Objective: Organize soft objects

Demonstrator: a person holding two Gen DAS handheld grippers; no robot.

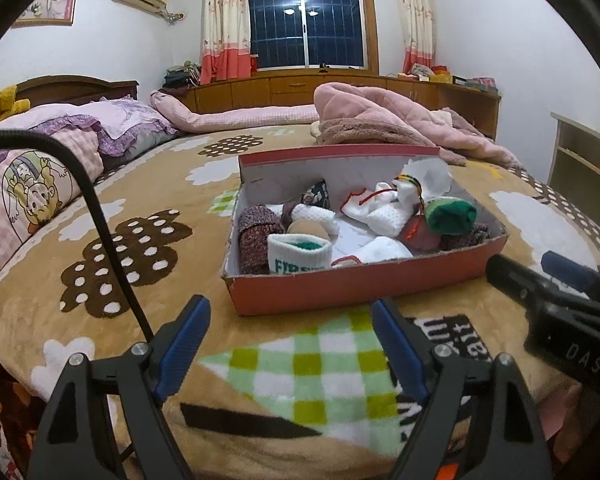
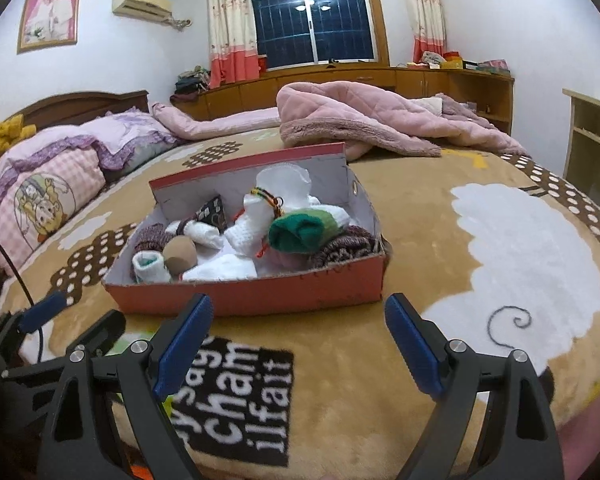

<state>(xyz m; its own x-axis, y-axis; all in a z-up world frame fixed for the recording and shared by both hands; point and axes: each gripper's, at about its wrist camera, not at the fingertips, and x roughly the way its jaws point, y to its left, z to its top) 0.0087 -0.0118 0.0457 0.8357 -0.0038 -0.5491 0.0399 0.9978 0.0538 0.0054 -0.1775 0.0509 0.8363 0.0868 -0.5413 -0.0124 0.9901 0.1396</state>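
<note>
Left wrist view: left gripper point(image 1: 290, 344) at 6 o'clock, fingers point(image 1: 184, 344) spread wide, released, nothing between them, only the bed blanket point(image 1: 148, 216) below. Red shoebox point(image 1: 340, 292) at centre, resting on the blanket just beyond the fingertips, lidless. Inside: green sock roll point(image 1: 452, 210) at 3 o'clock of the box, white sock lettered in green point(image 1: 298, 256) at 7 o'clock, tan ball point(image 1: 308, 230) just behind it, maroon knit roll point(image 1: 256, 236) at 9 o'clock, white socks point(image 1: 380, 208) heaped mid-box. Right gripper point(image 1: 556, 284) entering at 4 o'clock, seen side-on. One black cable point(image 1: 100, 220) curving at 9 o'clock. Bare blanket left of the box; pink quilted coat point(image 1: 388, 120) lying just behind the far wall of the box.

Right wrist view: right gripper point(image 2: 300, 344), fingers point(image 2: 414, 350) apart, released, empty. Same shoebox point(image 2: 260, 296) at 12 o'clock of the fingers, its right end wall showing one eyelet hole point(image 2: 357, 189), unseen from the left. Green roll point(image 2: 300, 232) now lying on a second maroon knit point(image 2: 344, 250). Left gripper point(image 2: 48, 312) at 9 o'clock. Framed photo point(image 2: 49, 16) fully visible here only. Wide open blanket at 3 o'clock; bed edge at 5 o'clock.
</note>
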